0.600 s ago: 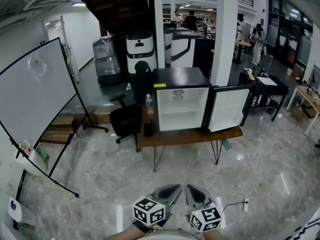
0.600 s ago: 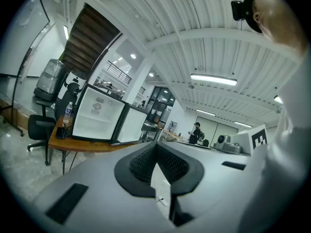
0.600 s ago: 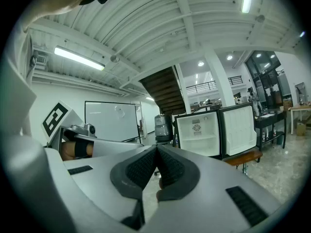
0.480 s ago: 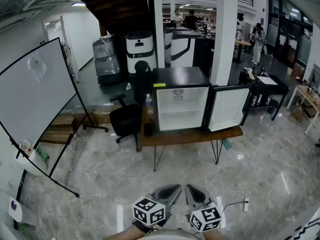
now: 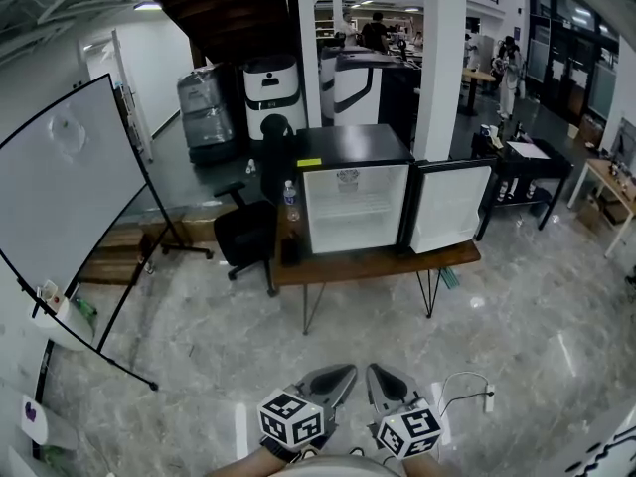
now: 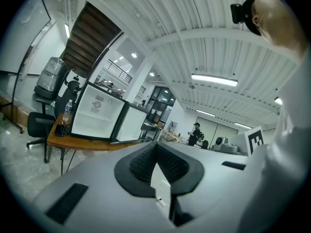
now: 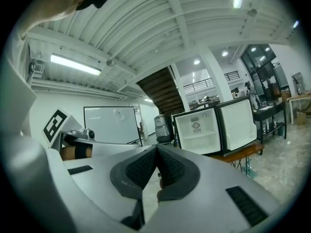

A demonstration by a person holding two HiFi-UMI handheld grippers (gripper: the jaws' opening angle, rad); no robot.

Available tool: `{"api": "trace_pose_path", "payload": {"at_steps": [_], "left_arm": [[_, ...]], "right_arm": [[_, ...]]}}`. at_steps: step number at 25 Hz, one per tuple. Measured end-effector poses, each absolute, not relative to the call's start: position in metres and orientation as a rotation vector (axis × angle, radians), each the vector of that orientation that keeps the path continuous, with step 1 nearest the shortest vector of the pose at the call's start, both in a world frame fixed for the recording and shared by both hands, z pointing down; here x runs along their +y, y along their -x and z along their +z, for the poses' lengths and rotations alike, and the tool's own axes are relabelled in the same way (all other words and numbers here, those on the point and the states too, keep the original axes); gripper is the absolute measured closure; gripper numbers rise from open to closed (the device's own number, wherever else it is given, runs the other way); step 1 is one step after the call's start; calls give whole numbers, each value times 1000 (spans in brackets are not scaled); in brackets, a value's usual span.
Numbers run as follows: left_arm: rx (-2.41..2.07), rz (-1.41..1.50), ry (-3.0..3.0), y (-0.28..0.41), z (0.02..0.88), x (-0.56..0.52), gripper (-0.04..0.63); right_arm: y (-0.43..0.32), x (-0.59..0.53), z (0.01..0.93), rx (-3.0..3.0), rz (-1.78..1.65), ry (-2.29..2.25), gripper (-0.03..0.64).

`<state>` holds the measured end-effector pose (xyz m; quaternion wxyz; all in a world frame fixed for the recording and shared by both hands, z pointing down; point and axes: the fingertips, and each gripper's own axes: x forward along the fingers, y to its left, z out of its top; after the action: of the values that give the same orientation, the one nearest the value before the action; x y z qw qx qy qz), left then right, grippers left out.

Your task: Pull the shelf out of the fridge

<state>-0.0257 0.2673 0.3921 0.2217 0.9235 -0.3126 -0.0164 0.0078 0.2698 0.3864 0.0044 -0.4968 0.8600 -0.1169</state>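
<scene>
A small black fridge (image 5: 353, 207) stands on a low wooden bench (image 5: 378, 264), its door (image 5: 449, 208) swung open to the right. Inside its white interior a wire shelf (image 5: 355, 214) lies across the middle. The same fridge (image 6: 95, 111) shows far off in the left gripper view, and the fridge (image 7: 197, 129) also appears in the right gripper view. Both grippers are held low near my body, several metres from the fridge. My left gripper (image 5: 340, 378) is shut and empty. My right gripper (image 5: 381, 378) is shut and empty too.
A black office chair (image 5: 245, 237) stands left of the bench, a water bottle (image 5: 289, 203) on the bench's left end. A large whiteboard (image 5: 70, 192) on a stand fills the left. A white pillar (image 5: 438, 63) rises behind the fridge. A power strip (image 5: 486, 401) lies on the marble floor.
The view has shifted slightly: the fridge and bench sit a little higher and nearer the frame's centre. Both grippers stay shut in the same place near my body.
</scene>
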Motion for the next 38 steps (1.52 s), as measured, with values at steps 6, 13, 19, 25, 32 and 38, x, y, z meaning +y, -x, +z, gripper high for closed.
{"api": "trace_pose_path", "payload": {"at_steps": [6, 13, 19, 25, 32, 38], "left_arm": [[-898, -99, -2542, 25, 391, 257, 589], [-993, -66, -2484, 9, 397, 243, 589], [-1050, -57, -2491, -3, 391, 227, 589], [-1039, -51, -2479, -9, 399, 199, 589], [-1013, -78, -2474, 0, 411, 123, 589], [-993, -72, -2488, 20, 415, 28, 589]], "right_arm": [[-27, 261, 384, 2656, -321, 1546, 598], [-38, 255, 379, 2705, -244, 1485, 598], [-47, 241, 384, 2721, -273, 1436, 598], [-51, 210, 393, 2721, -292, 1458, 598], [-46, 132, 402, 2723, -203, 1562, 597], [-28, 36, 399, 2710, -142, 1640, 597]]}}
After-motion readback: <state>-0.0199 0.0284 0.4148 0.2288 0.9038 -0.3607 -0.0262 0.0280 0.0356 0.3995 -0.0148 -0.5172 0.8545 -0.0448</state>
